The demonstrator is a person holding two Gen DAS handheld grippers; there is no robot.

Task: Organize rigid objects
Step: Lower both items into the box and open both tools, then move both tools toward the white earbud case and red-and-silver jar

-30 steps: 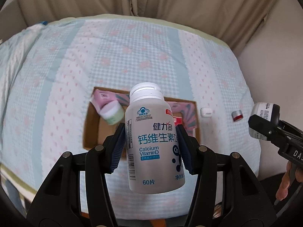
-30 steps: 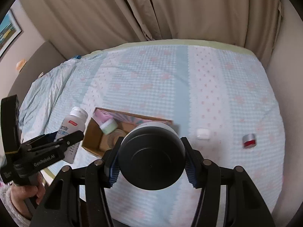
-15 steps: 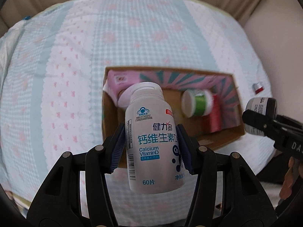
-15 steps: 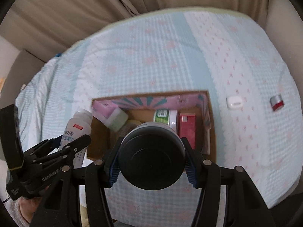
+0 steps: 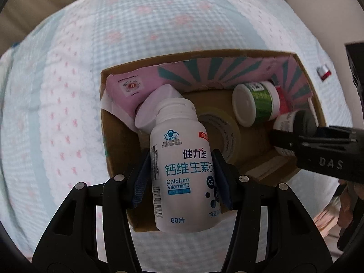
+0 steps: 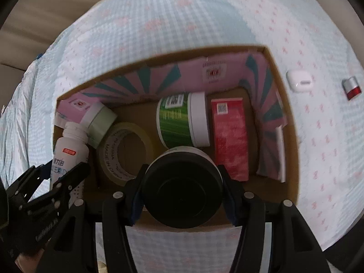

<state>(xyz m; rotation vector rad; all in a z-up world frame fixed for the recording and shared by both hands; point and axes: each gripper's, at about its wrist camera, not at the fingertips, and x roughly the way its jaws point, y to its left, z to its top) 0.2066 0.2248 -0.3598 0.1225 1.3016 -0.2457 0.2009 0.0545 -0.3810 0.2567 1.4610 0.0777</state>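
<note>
My left gripper (image 5: 182, 177) is shut on a white calcium vitamin D bottle (image 5: 182, 170), held over the left end of an open cardboard box (image 5: 113, 136). My right gripper (image 6: 183, 188) is shut on a black-lidded jar (image 6: 183, 193), held over the box's near side (image 6: 293, 159). Inside the box lie a green jar with a white lid (image 6: 182, 120), a red carton (image 6: 229, 136), a tape roll (image 6: 125, 152) and a pale green-capped bottle (image 6: 100, 122). The left gripper and its bottle (image 6: 68, 152) also show in the right wrist view.
The box sits on a bed with a blue and pink checked cover (image 6: 159, 22). A white earbud case (image 6: 300, 80) and a small red and silver item (image 6: 351, 88) lie on the cover right of the box. Curtains (image 6: 34, 11) hang behind the bed.
Both grippers have moved forward and down toward the box with their loads still held. The box now fills most of both views.
</note>
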